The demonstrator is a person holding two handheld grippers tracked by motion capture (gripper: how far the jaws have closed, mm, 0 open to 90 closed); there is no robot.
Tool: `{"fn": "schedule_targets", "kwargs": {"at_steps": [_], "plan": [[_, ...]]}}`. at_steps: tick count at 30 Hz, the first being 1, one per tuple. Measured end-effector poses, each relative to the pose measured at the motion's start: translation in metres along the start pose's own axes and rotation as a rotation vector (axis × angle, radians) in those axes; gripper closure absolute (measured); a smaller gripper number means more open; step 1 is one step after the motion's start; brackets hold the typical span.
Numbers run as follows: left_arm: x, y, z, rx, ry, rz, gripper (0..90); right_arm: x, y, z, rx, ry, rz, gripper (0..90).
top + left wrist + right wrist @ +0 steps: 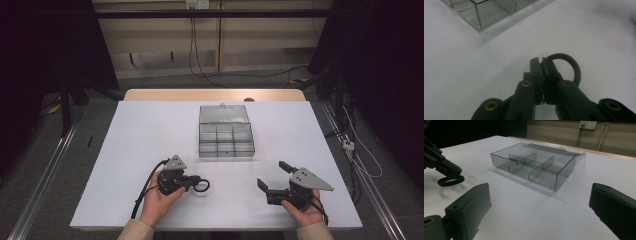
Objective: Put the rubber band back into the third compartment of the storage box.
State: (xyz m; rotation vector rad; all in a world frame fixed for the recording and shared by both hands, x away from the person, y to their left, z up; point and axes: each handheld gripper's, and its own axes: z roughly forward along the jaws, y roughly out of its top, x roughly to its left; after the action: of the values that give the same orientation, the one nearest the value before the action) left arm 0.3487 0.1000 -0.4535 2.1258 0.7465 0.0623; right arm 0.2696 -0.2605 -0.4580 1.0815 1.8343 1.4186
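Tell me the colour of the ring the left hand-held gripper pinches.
Black ring, clearest in the left gripper view.

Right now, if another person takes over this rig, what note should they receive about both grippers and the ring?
Left gripper: shut on the black ring, low over the white table.
Right gripper: open, holding nothing, hovering at the table's near right.
Clear divided box: lid open, at the table's centre, compartments look empty.
Done: ring gripped.
Left: probably carry the ring to the box, place it in a compartment.
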Motion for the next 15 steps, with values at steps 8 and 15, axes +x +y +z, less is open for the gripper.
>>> {"fn": "schedule_targets", "kwargs": {"at_steps": [8,15], "plan": [[-0.0037,0.0004,0.0057,0.016,-0.004,0.016,88.3,0.0005,-0.0002,0.0005,0.004,0.002,0.000,2.7],[-0.0078,0.0007,0.0098,0.025,-0.018,0.024,88.2,0.0005,-0.0004,0.0016,0.015,0.004,0.011,2.6]]}}
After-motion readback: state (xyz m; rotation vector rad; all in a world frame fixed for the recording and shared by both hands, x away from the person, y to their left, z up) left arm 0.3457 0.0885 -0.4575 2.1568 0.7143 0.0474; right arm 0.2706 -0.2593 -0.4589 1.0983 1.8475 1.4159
